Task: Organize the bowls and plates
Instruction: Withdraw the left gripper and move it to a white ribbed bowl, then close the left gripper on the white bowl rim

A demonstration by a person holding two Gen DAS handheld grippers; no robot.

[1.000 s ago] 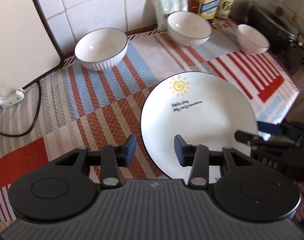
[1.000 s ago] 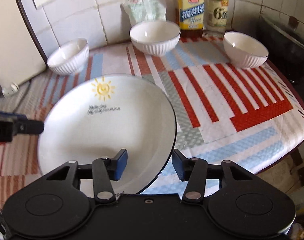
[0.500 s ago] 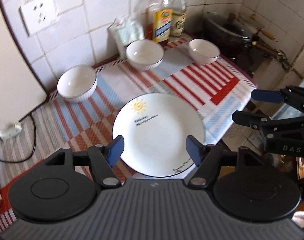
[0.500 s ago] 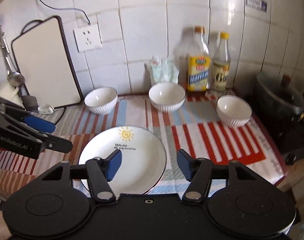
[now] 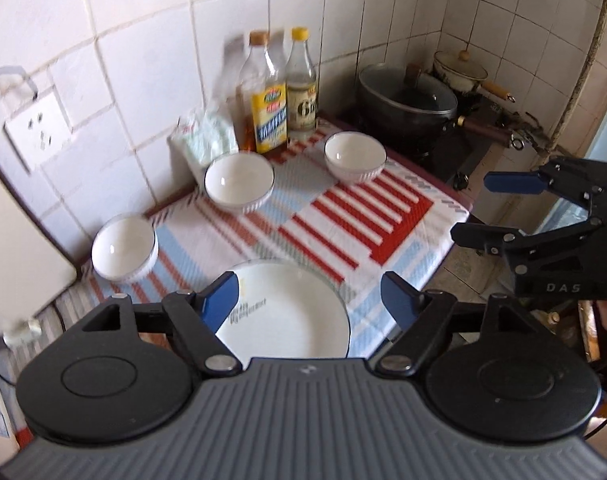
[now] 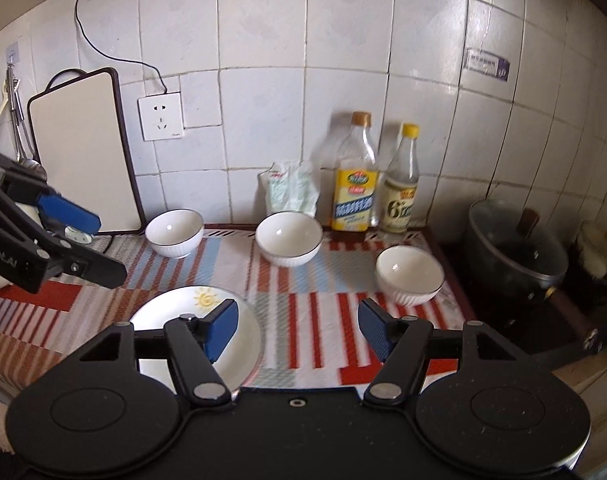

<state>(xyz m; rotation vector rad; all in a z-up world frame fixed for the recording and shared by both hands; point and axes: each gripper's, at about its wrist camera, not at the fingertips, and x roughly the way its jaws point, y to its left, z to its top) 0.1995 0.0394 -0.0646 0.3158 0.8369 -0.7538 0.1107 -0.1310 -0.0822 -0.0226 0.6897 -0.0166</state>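
Note:
A white plate [image 5: 295, 328] with a sun drawing lies on the striped cloth [image 5: 343, 220] near its front edge, and nothing holds it. Three white bowls stand apart along the back: left bowl [image 5: 124, 254], middle bowl [image 5: 239, 184], right bowl [image 5: 355, 158]. My left gripper [image 5: 309, 296] hangs well above the plate, its jaws opening with nothing between them. My right gripper [image 6: 299, 324] is open and empty, high above the cloth beside the plate [image 6: 171, 316]. Each gripper shows in the other's view: right gripper [image 5: 483, 210], left gripper [image 6: 103, 246].
Two bottles [image 6: 355, 184] and a plastic bag [image 6: 289, 192] stand against the tiled wall behind the middle bowl [image 6: 289, 244]. A lidded black pot [image 6: 515, 248] sits on the stove at right. A cutting board [image 6: 83, 152] leans at left beside a wall socket [image 6: 161, 116].
Both grippers have risen and pulled back from the plate, which stays on the cloth. Both sets of jaws have widened. The views now take in the whole counter and wall.

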